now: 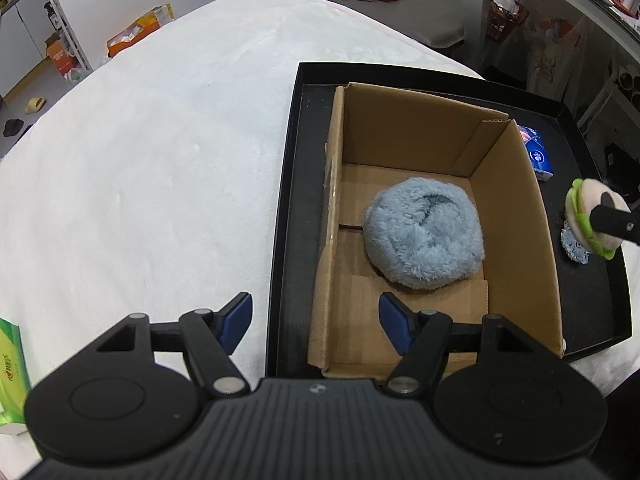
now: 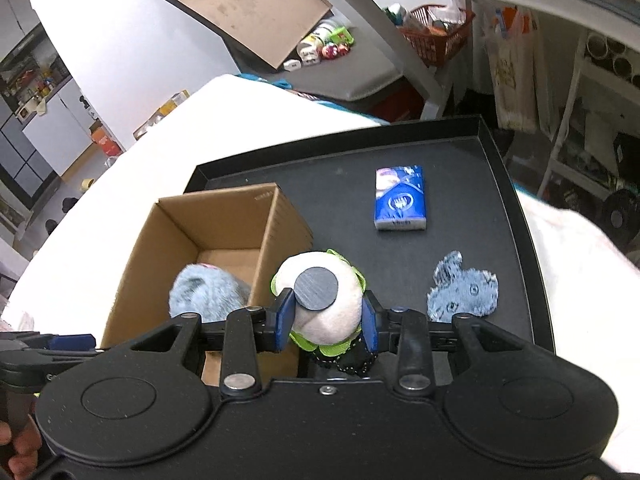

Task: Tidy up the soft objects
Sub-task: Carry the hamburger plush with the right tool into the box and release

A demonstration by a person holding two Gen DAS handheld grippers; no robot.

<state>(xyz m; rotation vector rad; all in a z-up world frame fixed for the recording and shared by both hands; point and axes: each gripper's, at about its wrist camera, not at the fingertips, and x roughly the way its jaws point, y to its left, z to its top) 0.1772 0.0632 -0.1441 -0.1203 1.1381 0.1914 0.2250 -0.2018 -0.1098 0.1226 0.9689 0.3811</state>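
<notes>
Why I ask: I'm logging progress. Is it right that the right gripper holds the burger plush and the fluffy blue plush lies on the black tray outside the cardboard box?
Not quite. The right gripper does hold the burger plush, but the left wrist view shows the fluffy blue plush lying inside the cardboard box.

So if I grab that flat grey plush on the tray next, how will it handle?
The grey plush looks thin and furry, so it will likely flop and droop from the pads. It seems light for its size. Lying flat on the smooth black tray, it may slide when pushed rather than lift, so pinch an edge.
</notes>
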